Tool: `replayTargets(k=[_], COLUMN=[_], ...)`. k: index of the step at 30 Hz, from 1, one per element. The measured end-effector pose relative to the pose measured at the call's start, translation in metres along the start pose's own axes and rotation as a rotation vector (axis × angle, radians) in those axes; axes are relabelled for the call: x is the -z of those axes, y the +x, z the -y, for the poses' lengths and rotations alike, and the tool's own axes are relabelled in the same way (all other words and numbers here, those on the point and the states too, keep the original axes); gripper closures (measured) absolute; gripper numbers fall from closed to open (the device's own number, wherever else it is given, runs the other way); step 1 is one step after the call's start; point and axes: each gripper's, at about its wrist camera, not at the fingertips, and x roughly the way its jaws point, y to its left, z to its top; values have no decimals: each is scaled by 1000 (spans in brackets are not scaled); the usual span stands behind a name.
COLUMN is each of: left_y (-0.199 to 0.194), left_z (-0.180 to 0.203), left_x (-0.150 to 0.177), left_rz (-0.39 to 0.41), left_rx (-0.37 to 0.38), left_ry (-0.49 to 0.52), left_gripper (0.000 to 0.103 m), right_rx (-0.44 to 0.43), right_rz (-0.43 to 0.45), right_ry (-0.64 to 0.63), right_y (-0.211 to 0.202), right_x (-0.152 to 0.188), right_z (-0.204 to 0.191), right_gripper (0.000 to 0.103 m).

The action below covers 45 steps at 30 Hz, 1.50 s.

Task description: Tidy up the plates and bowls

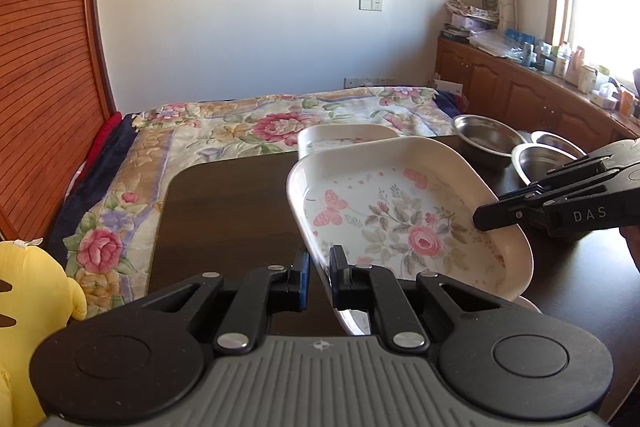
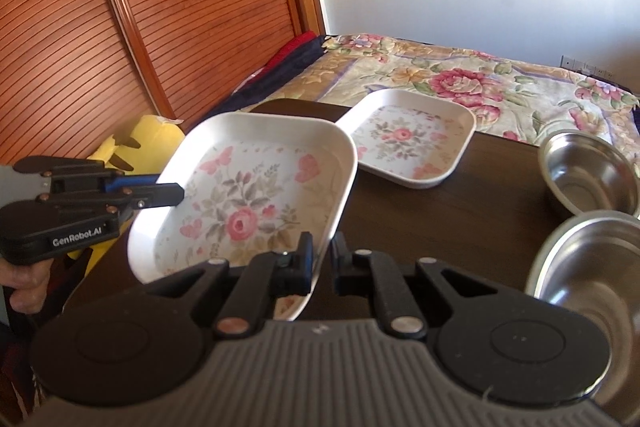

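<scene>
A white, rounded-square plate printed with pink roses and butterflies (image 1: 404,223) is held tilted above the dark brown wooden worktop (image 1: 224,211) by both grippers. The left gripper (image 1: 319,277) is clamped on the plate's near-left rim, its jaws nearly closed with the rim pinched between them; in the right wrist view this gripper (image 2: 170,189) is seen biting the same plate (image 2: 248,203) from the side. The right gripper (image 2: 322,263) is closed on the opposite rim, one jaw inside the plate and the other outside it, and in the left wrist view it (image 1: 486,217) is seen reaching over the plate's far-right edge.

A second white rounded-square plate with the same floral print (image 2: 408,143) lies flat on the worktop just beyond the held plate, partly hidden by it in the left wrist view (image 1: 340,139). Right of the held plate, two round stainless-steel bowls are set on the worktop: a near one (image 2: 592,267) and a farther one (image 2: 588,175) just behind it. A third steel bowl rim (image 1: 556,139) is glimpsed beside these in the left wrist view.

Beyond the worktop a bed with a flowered quilt (image 2: 460,83) is seen, and a yellow plush toy (image 1: 32,291) sits to the left of the held plate.
</scene>
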Motion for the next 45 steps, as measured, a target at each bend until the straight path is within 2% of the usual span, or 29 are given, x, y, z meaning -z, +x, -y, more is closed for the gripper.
replayTargets(k=[19, 28, 45], left_y=[-25, -30, -34], left_z=[42, 45, 42], left_x=[28, 43, 63], left_rz=[-18, -33, -54], left_rx=[39, 50, 54], left_ry=[25, 12, -21], left_gripper=[91, 91, 91], right_rx=[16, 3, -34], right_rz=[9, 3, -18], right_ry=[22, 24, 10], right_y=[-43, -53, -51], right_x=[44, 64, 82], right_z=[9, 6, -4], right_gripper=[92, 92, 92])
